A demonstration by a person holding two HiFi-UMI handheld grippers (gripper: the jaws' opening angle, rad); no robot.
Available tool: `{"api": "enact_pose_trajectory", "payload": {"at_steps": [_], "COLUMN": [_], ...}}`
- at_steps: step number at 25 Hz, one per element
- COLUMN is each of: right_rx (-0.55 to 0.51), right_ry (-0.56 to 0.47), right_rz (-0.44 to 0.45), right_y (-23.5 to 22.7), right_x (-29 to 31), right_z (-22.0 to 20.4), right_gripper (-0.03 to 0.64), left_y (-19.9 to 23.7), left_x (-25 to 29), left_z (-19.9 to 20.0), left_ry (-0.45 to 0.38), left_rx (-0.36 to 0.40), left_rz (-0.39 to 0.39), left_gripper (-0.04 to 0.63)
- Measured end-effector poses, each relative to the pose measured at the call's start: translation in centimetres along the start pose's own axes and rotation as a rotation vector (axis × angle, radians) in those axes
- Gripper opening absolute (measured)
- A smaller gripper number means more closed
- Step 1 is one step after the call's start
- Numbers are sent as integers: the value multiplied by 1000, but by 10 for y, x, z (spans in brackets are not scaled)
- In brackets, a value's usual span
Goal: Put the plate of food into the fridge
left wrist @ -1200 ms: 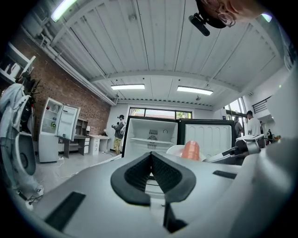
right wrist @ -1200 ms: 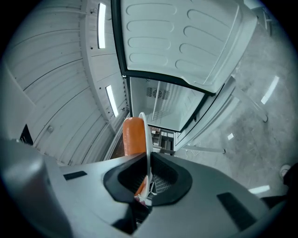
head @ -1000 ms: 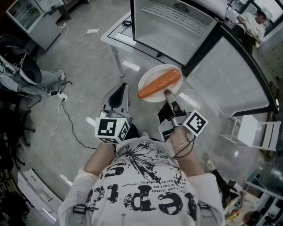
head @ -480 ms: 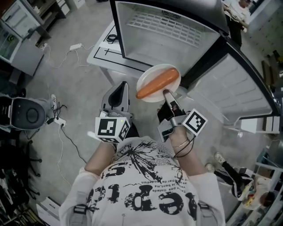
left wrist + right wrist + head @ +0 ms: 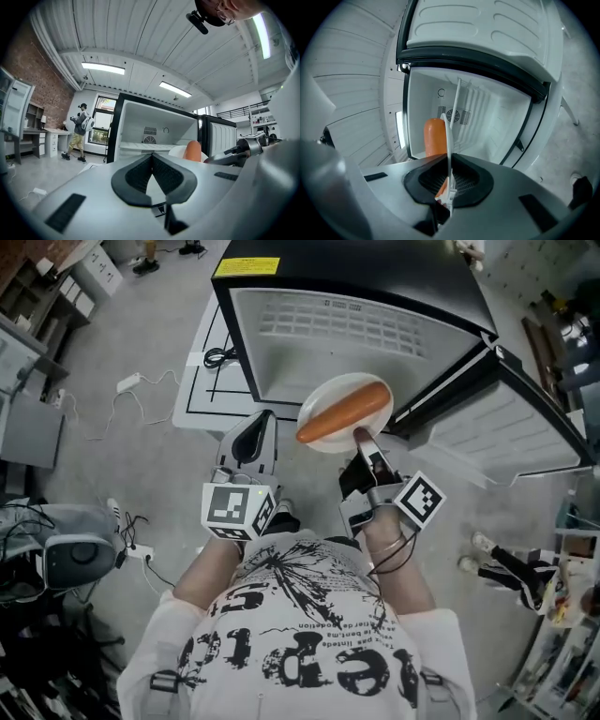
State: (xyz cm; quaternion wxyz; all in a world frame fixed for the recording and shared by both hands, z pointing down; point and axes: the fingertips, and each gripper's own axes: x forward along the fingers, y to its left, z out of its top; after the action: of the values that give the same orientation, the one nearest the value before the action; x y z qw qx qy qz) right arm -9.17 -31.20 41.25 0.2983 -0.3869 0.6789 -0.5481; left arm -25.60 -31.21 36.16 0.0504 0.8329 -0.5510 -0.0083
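A white plate [image 5: 330,395] carries one long orange piece of food [image 5: 343,414]. It hangs in front of the open fridge [image 5: 328,329], at the lower lip of the white compartment. My right gripper [image 5: 361,439] is shut on the plate's near rim. In the right gripper view the plate [image 5: 451,126] is edge-on between the jaws of that gripper [image 5: 449,180], with the orange food [image 5: 434,136] on its left. My left gripper [image 5: 251,442] is shut and empty, left of the plate. The left gripper view shows that gripper [image 5: 151,158] facing the fridge interior [image 5: 150,133], with the plate [image 5: 178,151] at right.
The fridge door [image 5: 502,423] stands open to the right, with a black edge. A white board with a cable [image 5: 204,381] lies left of the fridge. A grey device [image 5: 70,559] and cords are on the floor at left. A person [image 5: 79,131] stands far off by a window.
The view has shifted toward the fridge, and its black top now shows. The plate, still in my right gripper, sits closer to the open compartment. My left gripper keeps its place beside it.
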Motion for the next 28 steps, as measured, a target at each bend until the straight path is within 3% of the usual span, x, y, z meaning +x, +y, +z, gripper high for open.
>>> {"api": "enact_pose_trajectory", "payload": {"at_steps": [4,11,20,28], "right_rx": [-1,-3,-4,105], "right_ry": [-80,-151,-196,-214], "right_rz": [-12,-22,-8,-23], "right_y": [4,7,18,8], "right_x": [15,25,51,80], "right_z": [3,17,70,91], "right_gripper": [18,18,18,20], "left_y": [19,22,15,13], "left_x": [19,42,87,111], "left_z": [6,0,16,20], "left_ry": [3,8,-25,-25], "left_rx": [9,-19,-46,-32], "left_rz": [-75,-141,-141,-137], "left_gripper": [8,8,8,8]}}
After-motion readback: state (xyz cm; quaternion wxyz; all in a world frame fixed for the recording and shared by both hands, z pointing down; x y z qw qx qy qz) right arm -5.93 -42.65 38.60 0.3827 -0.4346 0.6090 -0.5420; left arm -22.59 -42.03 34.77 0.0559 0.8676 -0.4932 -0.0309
